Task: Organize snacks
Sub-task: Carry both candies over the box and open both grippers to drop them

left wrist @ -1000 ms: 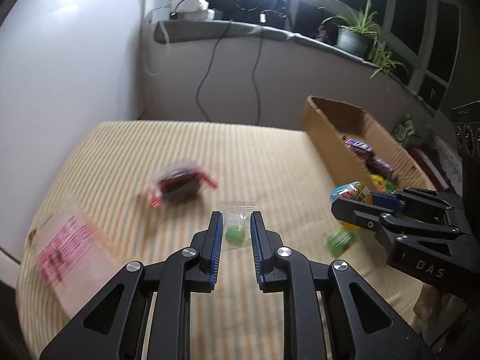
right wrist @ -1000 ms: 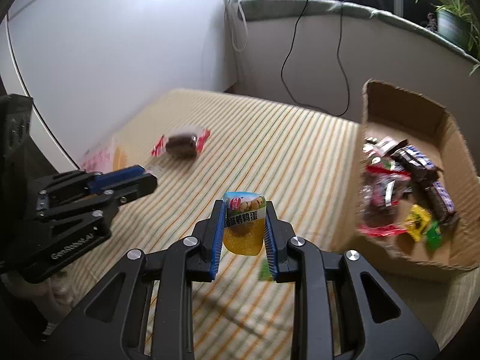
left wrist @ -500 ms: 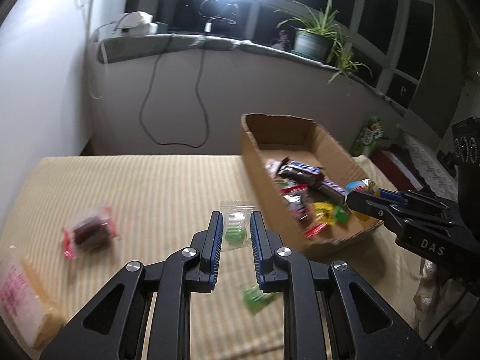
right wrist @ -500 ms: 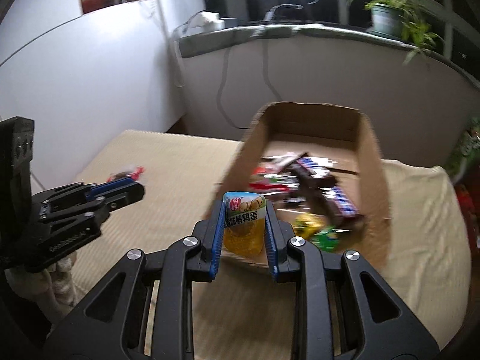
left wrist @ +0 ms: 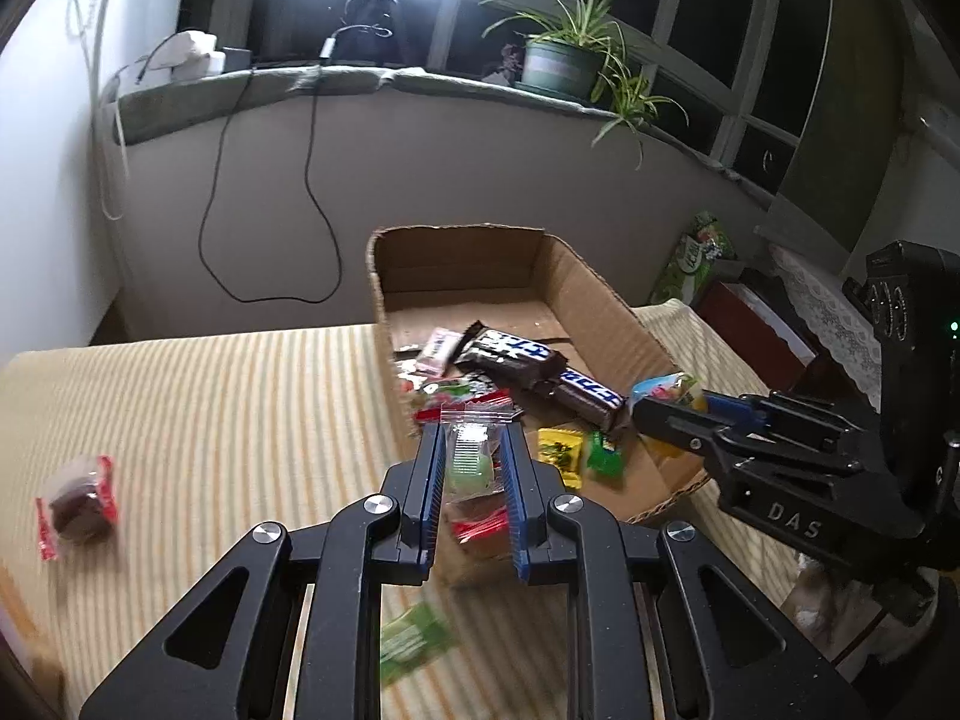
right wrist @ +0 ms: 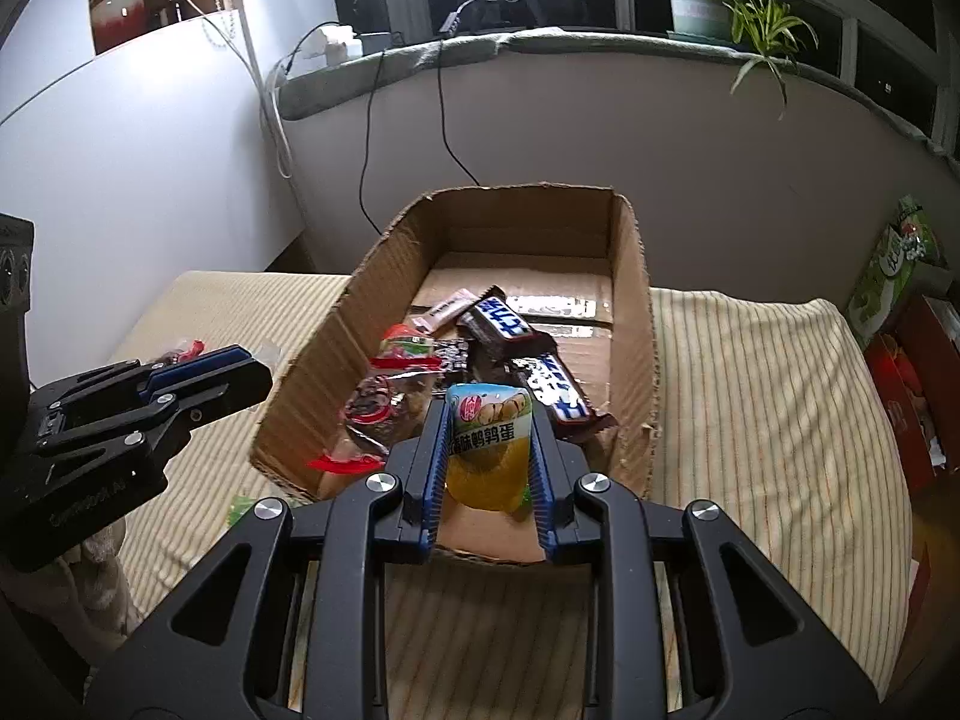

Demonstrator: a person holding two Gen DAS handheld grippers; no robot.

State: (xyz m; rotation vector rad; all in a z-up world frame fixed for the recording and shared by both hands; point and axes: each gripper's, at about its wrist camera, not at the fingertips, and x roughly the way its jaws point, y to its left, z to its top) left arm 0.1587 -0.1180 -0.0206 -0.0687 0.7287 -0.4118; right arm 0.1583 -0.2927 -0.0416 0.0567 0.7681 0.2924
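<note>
- One left gripper [left wrist: 473,457], jaws closed on one clear packet with a green sweet [left wrist: 471,462], held above the near left corner of the cardboard box [left wrist: 591,294]
- One right gripper [right wrist: 489,450], jaws clamped on one yellow egg-snack pouch [right wrist: 487,444], held over the near end of the same box
- One box, on the striped cloth; inside lie two dark chocolate bars [right wrist: 528,354], one pink wrapper [left wrist: 437,350], one yellow sweet [left wrist: 561,447], one green sweet [left wrist: 605,451], and several red-edged packets, too tangled to count
- Outside the box: one brown cake in a red-ended wrapper [left wrist: 77,507] and one blurred green packet [left wrist: 414,642], well apart on the cloth
</note>
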